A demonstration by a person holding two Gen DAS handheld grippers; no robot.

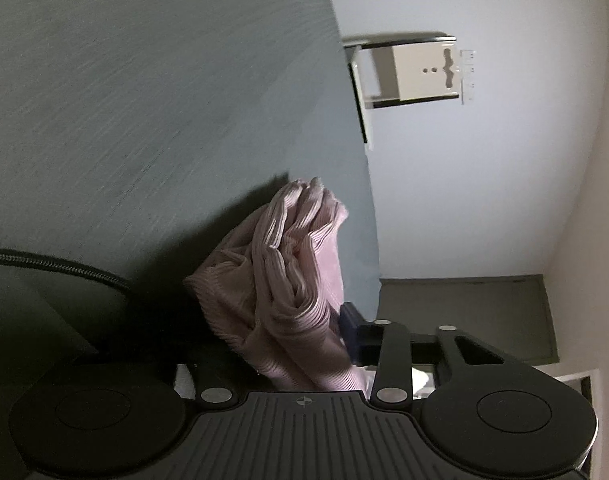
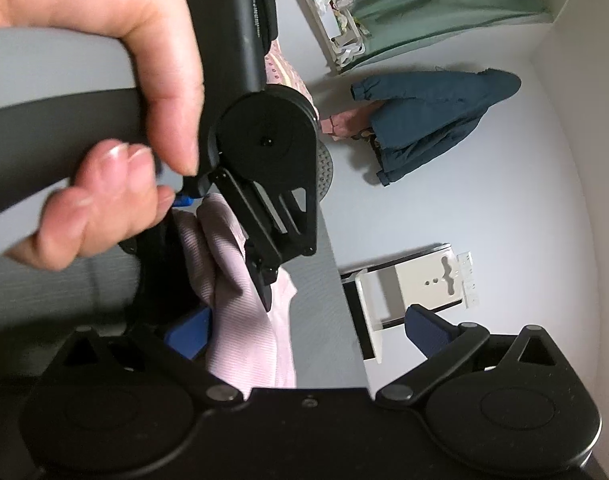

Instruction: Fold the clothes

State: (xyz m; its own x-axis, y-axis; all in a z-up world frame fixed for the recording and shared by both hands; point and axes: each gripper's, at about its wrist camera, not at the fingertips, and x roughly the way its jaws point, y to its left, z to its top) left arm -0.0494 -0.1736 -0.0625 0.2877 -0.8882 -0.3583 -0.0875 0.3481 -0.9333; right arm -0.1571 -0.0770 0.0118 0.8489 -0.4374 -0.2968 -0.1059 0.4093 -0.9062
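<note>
Pink ribbed garment (image 1: pixel 288 280) hangs bunched, pinched in the left claw (image 1: pixel 304 344); the right claw (image 2: pixel 304 328) stands spread beside it.

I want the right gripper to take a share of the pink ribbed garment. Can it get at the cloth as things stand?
Probably yes. The right gripper is open, and the pink garment hangs just beyond its left pad. The left gripper, already shut on the cloth, crowds that spot, so it should bite lower.

Pink ribbed garment (image 2: pixel 244 320), other hand-held gripper (image 2: pixel 264 288) clamping it, hand (image 2: pixel 104 120)
</note>
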